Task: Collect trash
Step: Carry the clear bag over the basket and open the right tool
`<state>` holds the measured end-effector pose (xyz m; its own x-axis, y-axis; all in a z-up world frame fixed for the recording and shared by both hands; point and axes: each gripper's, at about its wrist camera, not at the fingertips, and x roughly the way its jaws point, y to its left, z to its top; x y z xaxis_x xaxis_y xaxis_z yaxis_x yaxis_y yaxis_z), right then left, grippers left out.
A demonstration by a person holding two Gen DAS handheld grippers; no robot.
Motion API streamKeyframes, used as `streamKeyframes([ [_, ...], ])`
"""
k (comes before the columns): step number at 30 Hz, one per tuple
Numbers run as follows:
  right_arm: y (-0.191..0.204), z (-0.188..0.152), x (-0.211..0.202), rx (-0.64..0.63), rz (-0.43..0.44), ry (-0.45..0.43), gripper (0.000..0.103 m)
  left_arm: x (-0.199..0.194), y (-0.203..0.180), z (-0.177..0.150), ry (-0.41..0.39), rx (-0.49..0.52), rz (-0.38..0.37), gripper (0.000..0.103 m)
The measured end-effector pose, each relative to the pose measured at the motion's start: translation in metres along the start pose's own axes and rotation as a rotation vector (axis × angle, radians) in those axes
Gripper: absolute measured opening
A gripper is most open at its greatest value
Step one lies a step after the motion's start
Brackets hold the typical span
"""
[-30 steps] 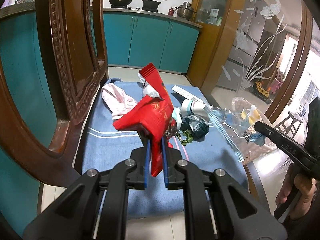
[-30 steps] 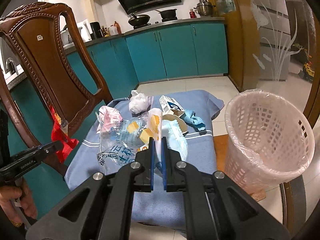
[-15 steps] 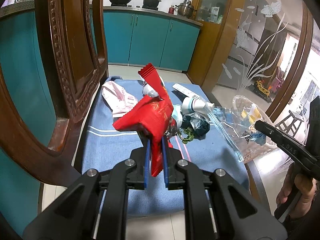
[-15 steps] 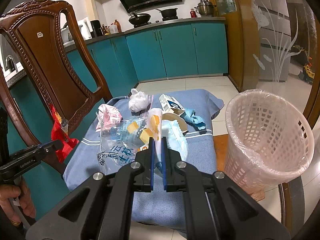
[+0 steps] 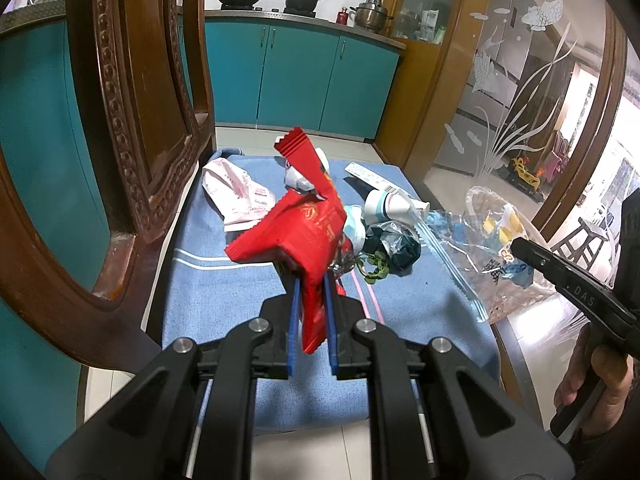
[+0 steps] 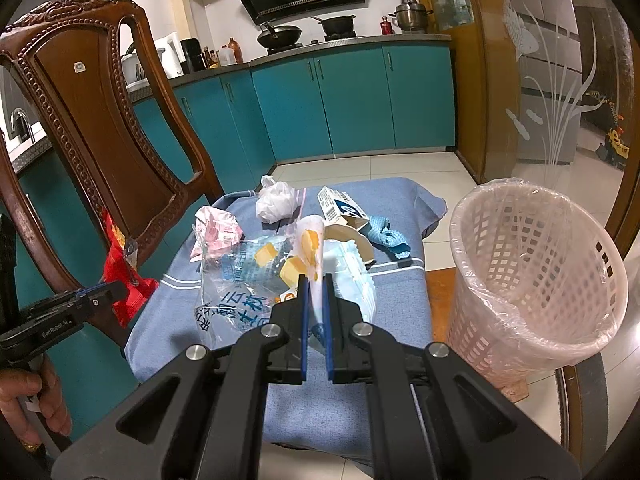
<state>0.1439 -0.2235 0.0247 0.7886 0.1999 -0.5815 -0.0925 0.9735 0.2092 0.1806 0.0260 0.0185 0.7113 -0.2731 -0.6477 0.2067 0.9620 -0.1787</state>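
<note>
My left gripper (image 5: 311, 286) is shut on a crumpled red snack wrapper (image 5: 298, 232), held above the blue cushion (image 5: 208, 300) of a wooden chair. My right gripper (image 6: 316, 280) is shut on a clear plastic bag (image 6: 240, 276) with blue print and yellow pieces inside, lifted over the same cushion. Across each view the other gripper shows: the right one (image 5: 520, 246) with the bag (image 5: 480, 248), the left one (image 6: 116, 290) with the red wrapper (image 6: 120, 284). Loose trash stays on the cushion: a pink wrapper (image 5: 236, 196), a white tube (image 5: 390, 204), a dark crumpled bag (image 5: 394, 246).
A pink lattice waste basket (image 6: 536, 280) lined with clear plastic stands right of the chair. The carved chair back (image 6: 104, 112) rises at the left. A white crumpled bag (image 6: 276, 200), a small carton (image 6: 340, 210) and a blue cloth scrap (image 6: 390, 234) lie at the cushion's far side. Teal cabinets stand behind.
</note>
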Motion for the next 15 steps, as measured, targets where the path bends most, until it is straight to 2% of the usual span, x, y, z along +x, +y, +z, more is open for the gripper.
streamKeyframes([
  [10,-0.003,0.0,-0.001,0.002,-0.008,-0.012,0.007,0.002,0.0,0.0,0.003,0.002,0.0,0.013],
  [13,-0.014,0.006,-0.008,0.019,-0.037,-0.053,0.007,0.002,0.0,-0.001,0.004,0.002,-0.001,0.013],
  [15,-0.036,0.014,-0.016,0.06,-0.078,-0.097,0.007,0.004,0.0,-0.002,0.007,0.004,-0.001,0.013],
])
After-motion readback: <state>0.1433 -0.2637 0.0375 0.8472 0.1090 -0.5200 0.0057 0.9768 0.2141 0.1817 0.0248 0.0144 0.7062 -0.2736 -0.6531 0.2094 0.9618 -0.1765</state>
